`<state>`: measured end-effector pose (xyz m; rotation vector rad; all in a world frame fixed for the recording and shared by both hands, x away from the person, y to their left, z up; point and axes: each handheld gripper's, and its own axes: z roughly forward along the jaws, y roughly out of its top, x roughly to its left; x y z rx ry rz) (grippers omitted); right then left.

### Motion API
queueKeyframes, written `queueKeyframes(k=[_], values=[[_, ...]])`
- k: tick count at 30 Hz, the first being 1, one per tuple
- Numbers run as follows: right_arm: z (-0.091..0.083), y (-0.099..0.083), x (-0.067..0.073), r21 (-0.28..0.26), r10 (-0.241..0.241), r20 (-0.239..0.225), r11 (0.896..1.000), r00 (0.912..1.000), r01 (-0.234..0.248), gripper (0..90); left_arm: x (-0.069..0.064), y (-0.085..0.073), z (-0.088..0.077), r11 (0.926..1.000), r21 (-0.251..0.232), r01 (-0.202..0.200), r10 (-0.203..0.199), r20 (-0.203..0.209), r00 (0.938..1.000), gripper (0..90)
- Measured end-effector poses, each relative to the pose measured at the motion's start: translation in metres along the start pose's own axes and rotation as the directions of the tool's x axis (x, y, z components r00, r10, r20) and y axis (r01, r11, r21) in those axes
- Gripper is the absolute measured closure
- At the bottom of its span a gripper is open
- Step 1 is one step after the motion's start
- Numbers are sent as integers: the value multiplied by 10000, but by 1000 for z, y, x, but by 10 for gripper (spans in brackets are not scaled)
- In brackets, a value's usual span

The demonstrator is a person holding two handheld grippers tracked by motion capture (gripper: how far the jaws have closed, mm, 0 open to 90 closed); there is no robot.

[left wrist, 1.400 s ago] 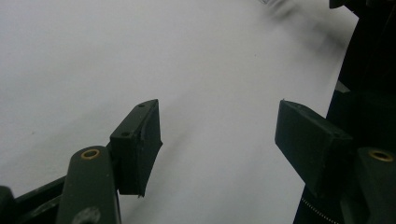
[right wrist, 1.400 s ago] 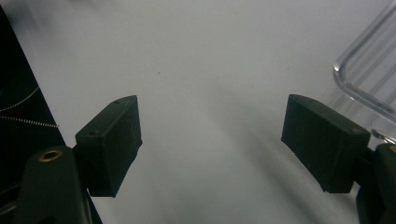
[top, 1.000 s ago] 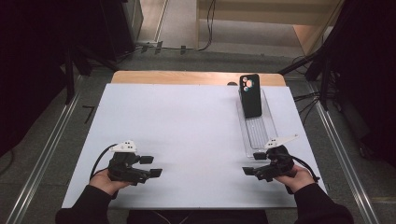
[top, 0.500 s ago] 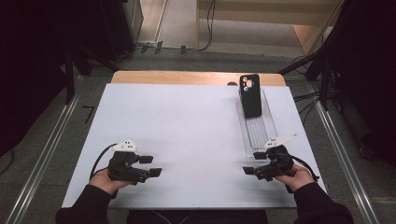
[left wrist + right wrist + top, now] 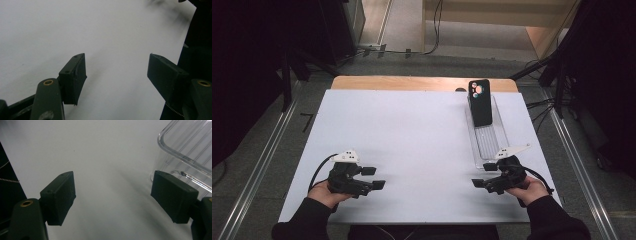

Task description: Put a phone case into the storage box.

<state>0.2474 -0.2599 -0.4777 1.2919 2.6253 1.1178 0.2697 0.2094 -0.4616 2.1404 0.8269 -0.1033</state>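
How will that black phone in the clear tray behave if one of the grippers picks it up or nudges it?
The phone looks like a stiff flat slab, so it probably won't flex. It seems to lean at the far end of the clear tray, so a nudge might tip or slide it. Its smooth back may be slippery, and the ribbed plastic tray looks light enough to shift too.

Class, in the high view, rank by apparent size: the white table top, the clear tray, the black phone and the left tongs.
1. White table top
2. Clear tray
3. Black phone and left tongs: these look alike in size, and the tongs sit nearer the camera, so unranked.
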Motion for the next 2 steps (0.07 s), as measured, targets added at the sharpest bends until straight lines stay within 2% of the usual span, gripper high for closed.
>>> queueKeyframes(k=[2], values=[[0, 0, 0, -57, -26, 116, 10000, 9999, 27, 178, 0, 0, 0, 10000, 37, 7, -7, -33, 10000, 315]])
